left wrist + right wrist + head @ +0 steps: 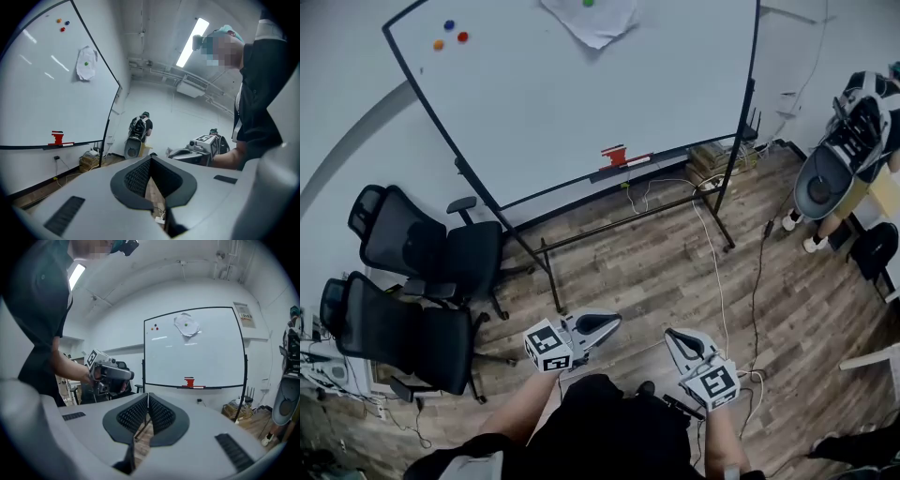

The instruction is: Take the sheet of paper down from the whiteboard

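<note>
A crumpled white sheet of paper [592, 21] hangs near the top of the whiteboard [581, 103], pinned by a green magnet [588, 3]. The paper [86, 63] shows in the left gripper view and the paper [186, 326] in the right gripper view too. My left gripper [614, 322] and right gripper [672, 336] are held low in front of me, far short of the board. Both are shut with nothing between the jaws. The left gripper [149, 158] points past the board's right edge; the right gripper [148, 396] points toward the board's left side.
Blue, red and orange magnets [450, 34] sit at the board's top left. A red eraser [614, 156] lies on the ledge. Two black office chairs [422, 291] stand at left. Cables [712, 262] cross the wooden floor. A person [848, 159] with equipment is at far right.
</note>
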`<control>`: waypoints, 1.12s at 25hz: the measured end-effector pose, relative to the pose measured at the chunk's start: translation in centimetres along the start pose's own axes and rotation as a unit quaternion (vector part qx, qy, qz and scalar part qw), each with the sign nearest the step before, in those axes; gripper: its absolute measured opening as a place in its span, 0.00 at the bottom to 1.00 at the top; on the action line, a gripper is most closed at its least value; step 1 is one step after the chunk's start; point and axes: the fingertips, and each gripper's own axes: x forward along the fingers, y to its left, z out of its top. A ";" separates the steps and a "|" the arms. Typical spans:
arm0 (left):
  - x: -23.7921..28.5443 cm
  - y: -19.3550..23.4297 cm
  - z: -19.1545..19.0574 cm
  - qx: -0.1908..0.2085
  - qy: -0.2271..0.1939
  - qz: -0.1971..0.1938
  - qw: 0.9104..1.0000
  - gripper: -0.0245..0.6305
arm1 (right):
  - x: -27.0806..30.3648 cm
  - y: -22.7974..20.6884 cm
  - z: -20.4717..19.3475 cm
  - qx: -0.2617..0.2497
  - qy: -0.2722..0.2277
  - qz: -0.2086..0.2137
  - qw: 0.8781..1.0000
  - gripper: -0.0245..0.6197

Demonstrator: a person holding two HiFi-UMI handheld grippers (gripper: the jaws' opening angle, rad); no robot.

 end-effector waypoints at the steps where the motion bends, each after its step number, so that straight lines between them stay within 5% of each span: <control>1: 0.5 0.9 0.0 -0.002 0.001 0.008 1.000 0.05 | 0.4 -0.8 -0.1 0.000 0.001 0.002 1.000 0.07; 7: 3.8 4.9 1.1 -0.006 0.000 0.032 0.999 0.05 | 2.2 -5.2 -1.7 0.013 0.011 0.022 1.000 0.07; 15: 9.3 13.2 3.0 0.019 -0.016 0.015 1.000 0.05 | 7.6 -13.9 -0.4 0.003 0.021 0.017 1.000 0.07; 23: 14.3 24.6 8.1 0.028 -0.040 0.005 0.999 0.05 | 15.2 -24.6 5.0 -0.014 0.013 0.005 1.000 0.07; 28: 15.5 30.4 11.5 0.074 -0.047 0.019 0.996 0.05 | 20.5 -29.1 8.2 -0.007 -0.018 0.026 0.999 0.07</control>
